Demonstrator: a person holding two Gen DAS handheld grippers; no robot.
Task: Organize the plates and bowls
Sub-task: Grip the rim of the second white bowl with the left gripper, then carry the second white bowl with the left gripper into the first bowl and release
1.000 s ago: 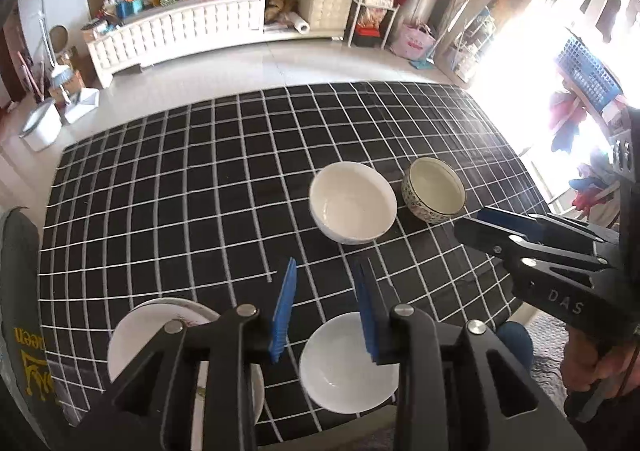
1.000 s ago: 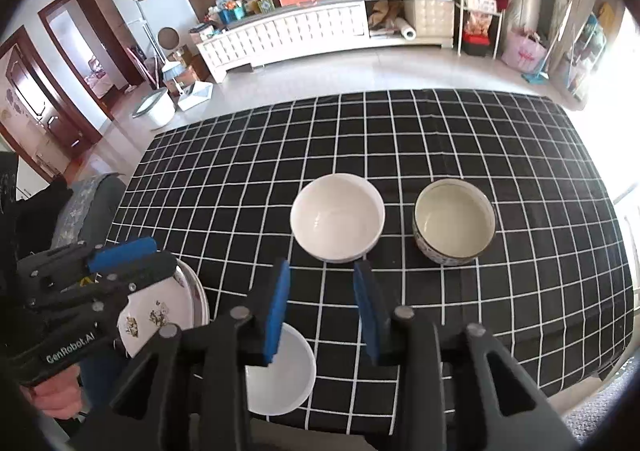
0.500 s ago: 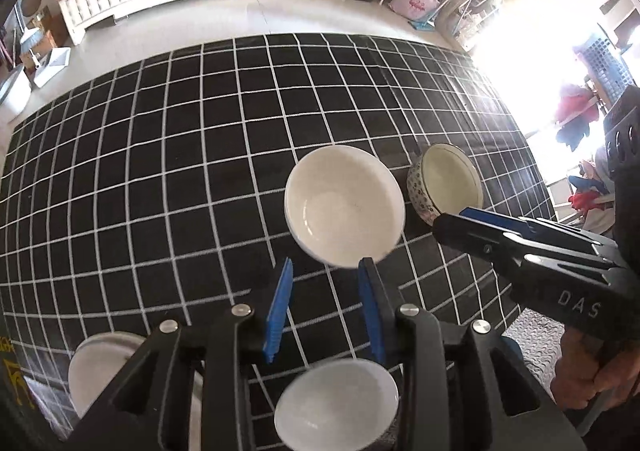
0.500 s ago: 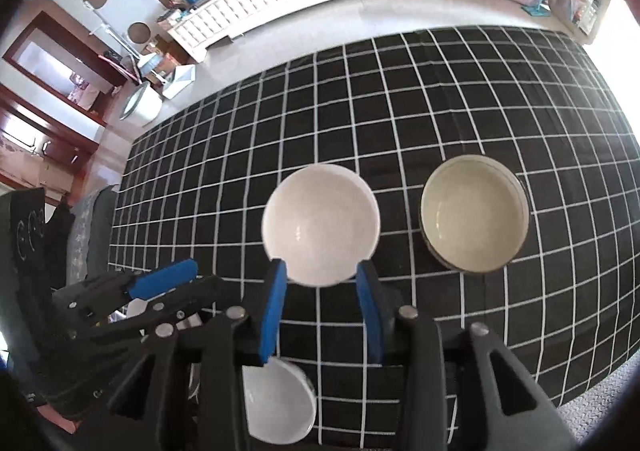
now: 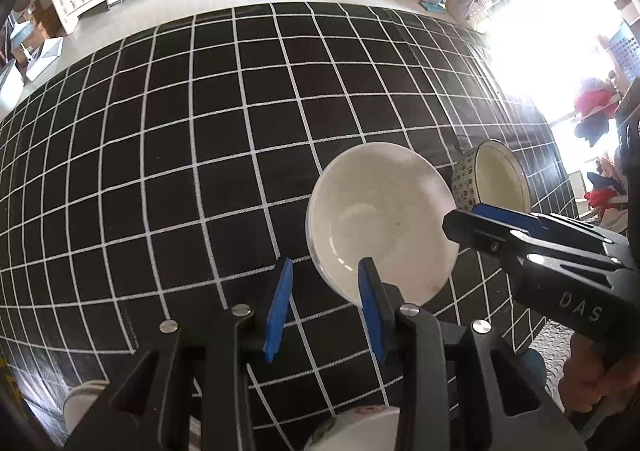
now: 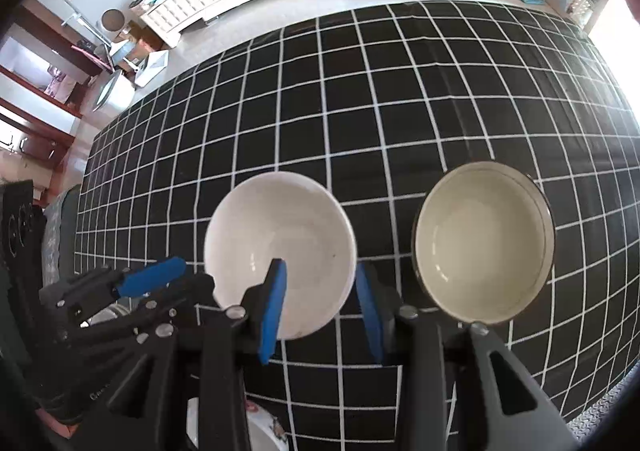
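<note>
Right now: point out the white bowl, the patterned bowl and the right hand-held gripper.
white bowl point(image 6: 280, 247): right wrist view, inner wall.
patterned bowl point(image 6: 484, 243): right wrist view, inside bottom.
right hand-held gripper point(image 6: 320, 303): right wrist view, midway between its blue fingertips.

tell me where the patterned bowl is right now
In the right wrist view the patterned bowl stands upright on the black grid tablecloth, right of the white bowl and apart from it, toward the window side.

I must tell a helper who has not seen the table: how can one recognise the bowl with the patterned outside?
On the black checked tablecloth stand two bowls side by side. The patterned bowl is the right one, beside the plain white bowl; it alone has a dark rim and small printed motifs outside.
</note>
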